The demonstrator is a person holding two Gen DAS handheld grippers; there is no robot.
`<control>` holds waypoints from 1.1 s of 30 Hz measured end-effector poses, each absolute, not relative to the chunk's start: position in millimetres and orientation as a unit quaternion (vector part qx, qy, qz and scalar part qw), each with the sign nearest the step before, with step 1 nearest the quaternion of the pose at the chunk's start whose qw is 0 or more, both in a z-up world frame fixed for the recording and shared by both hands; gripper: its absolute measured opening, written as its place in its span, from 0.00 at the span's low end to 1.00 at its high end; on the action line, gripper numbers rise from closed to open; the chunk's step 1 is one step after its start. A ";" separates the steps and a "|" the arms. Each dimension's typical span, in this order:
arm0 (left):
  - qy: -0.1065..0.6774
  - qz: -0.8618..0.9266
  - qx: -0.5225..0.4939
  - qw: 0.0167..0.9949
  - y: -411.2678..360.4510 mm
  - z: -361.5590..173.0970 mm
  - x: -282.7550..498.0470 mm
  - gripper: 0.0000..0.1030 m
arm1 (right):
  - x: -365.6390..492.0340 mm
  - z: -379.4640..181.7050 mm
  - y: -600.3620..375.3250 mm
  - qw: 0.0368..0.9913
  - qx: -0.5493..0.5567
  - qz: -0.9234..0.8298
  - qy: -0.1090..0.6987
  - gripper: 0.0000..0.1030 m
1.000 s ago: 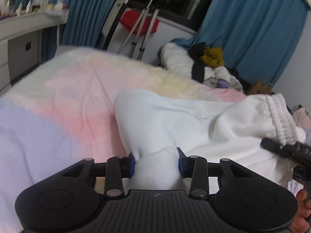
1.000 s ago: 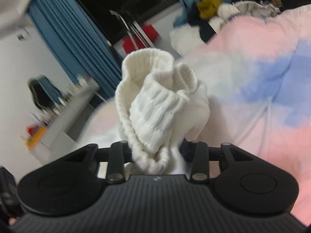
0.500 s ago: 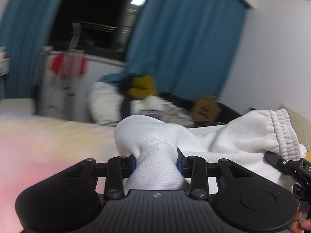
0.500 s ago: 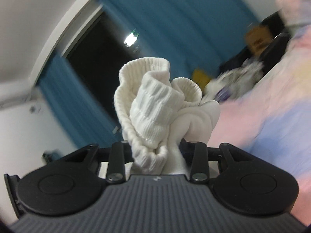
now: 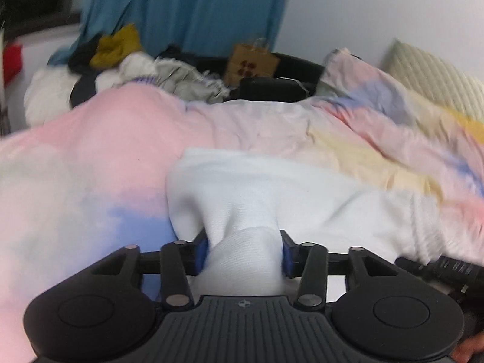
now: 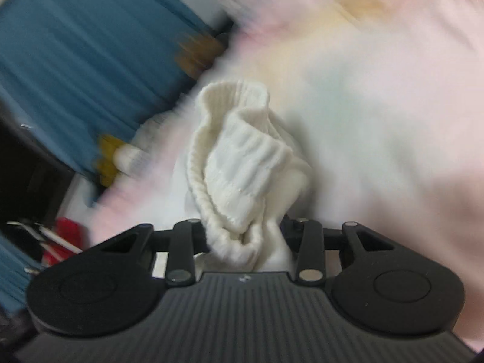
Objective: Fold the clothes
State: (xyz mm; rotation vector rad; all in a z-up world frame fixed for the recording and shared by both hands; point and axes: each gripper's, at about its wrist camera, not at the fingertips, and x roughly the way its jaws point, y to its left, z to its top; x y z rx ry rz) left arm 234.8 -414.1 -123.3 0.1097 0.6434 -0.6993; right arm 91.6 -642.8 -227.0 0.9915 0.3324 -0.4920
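A white sweatshirt-like garment (image 5: 272, 193) lies over the pastel bed cover (image 5: 90, 157). My left gripper (image 5: 244, 251) is shut on a bunched fold of its white cloth. My right gripper (image 6: 245, 236) is shut on the garment's ribbed white cuff or hem (image 6: 242, 163), which stands up bunched between the jaws. The right gripper's body (image 5: 447, 269) shows at the right edge of the left wrist view. The right wrist view is blurred.
A pile of clothes (image 5: 127, 66) with a mustard item sits beyond the bed by blue curtains (image 5: 187, 9). A brown paper bag (image 5: 251, 63) and a pillow (image 5: 432, 81) lie at the far side. A red object (image 6: 63, 236) is at left.
Both grippers swung up and then back down over the bed, carrying the white garment; the views now point at the bed's pillow end instead of the window.
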 end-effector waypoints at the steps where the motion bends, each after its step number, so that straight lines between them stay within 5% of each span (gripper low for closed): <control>1: 0.307 -0.340 0.064 0.887 -414.1 -127.9 233.2 0.51 | 85.5 -236.3 -645.4 0.837 0.481 -0.219 0.143 0.38; 7: 0.340 -0.351 0.038 0.872 -393.8 -122.9 238.2 0.58 | 83.8 -230.9 -645.9 0.831 0.496 -0.214 0.132 0.42; 10: 0.347 -0.336 0.028 0.875 -362.9 -92.7 222.7 0.76 | 75.6 -215.3 -645.0 0.824 0.499 -0.225 0.149 0.49; 14: 0.322 -0.339 0.021 0.884 -339.0 -48.2 190.6 0.79 | 49.1 -184.1 -644.6 0.826 0.483 -0.240 0.166 0.65; 22: 0.259 -0.352 0.018 0.899 -279.1 44.3 101.1 1.00 | -4.5 -81.3 -592.0 0.887 0.361 -0.233 0.171 0.68; 33: 0.196 -0.336 0.055 0.920 -187.6 104.3 -27.8 1.00 | -82.2 9.8 -482.0 0.941 0.234 -0.200 0.137 0.69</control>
